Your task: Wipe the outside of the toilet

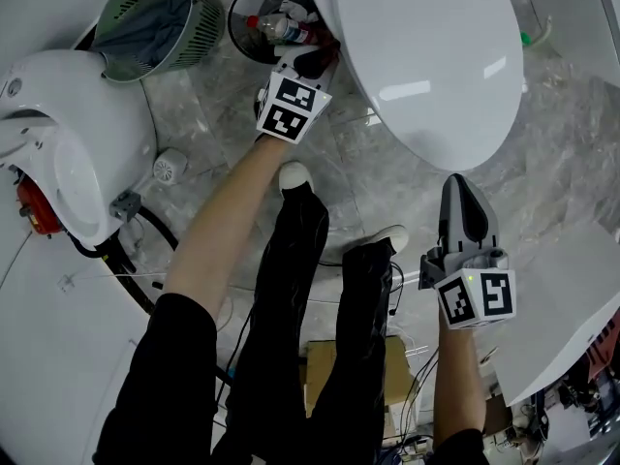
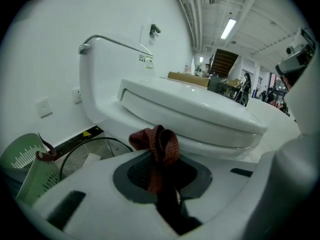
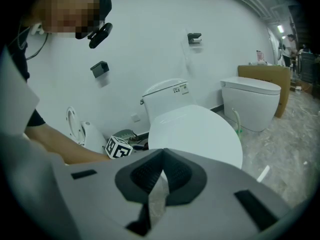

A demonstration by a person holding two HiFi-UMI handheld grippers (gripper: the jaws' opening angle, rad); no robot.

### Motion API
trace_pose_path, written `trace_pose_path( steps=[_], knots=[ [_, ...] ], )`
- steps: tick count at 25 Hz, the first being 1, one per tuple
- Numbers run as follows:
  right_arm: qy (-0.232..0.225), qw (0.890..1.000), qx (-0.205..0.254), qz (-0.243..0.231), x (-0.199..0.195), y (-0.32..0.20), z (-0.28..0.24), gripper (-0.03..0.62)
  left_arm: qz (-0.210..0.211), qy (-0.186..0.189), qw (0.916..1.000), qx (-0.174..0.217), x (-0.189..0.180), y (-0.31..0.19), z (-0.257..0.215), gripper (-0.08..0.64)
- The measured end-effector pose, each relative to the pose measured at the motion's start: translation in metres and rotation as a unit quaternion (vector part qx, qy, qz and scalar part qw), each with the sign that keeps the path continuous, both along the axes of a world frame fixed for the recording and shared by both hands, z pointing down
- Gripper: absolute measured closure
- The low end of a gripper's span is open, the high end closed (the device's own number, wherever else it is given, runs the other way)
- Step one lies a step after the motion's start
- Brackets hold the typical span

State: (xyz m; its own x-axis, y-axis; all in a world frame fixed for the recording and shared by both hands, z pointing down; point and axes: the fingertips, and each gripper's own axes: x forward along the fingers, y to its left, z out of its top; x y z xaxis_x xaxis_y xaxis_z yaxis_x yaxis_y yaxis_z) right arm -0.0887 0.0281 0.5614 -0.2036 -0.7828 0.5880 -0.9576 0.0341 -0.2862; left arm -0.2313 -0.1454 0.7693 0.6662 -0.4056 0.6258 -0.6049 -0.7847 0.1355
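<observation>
The toilet (image 1: 426, 56) stands with its lid down, directly ahead of the left gripper (image 2: 160, 164), whose tips reach in low under the overhang of the seat, at the bowl's side. That gripper is clamped on a dark red cloth (image 2: 156, 140). Only a small bunched tuft pokes out past the tips, and I can't tell whether it is touching the porcelain.

That short tuft looks like the main worry. With so little cloth leading, a firm push could bring the hard jaw tips against the glaze instead of fabric, and a dragging stroke might tug the cloth loose.

Just beside this gripper, on its left, sits a wire waste basket (image 1: 254, 8) with a bottle (image 1: 281, 29) in it. A wide sweep back that way could easily knock it over.

The right gripper (image 1: 463, 184) has its jaws closed together on nothing, pointing at the toilet's front end from near by. I'd guess a careless lean forward could bump it into the lid.
</observation>
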Motion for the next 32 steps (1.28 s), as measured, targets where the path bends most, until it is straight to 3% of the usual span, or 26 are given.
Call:
trace_pose_path(
  steps=[18,32],
  knots=[
    [0.011,1.000,0.013,0.017,0.047,0.059,0.001,0.589,0.006,-0.027,0.9996,0.010,0.031,0.083,-0.004,0.500],
    [0.008,0.999,0.006,0.043,0.104,0.132,0.005,0.589,-0.003,-0.032,0.9994,-0.010,0.088,0.174,0.003,0.500]
  ],
)
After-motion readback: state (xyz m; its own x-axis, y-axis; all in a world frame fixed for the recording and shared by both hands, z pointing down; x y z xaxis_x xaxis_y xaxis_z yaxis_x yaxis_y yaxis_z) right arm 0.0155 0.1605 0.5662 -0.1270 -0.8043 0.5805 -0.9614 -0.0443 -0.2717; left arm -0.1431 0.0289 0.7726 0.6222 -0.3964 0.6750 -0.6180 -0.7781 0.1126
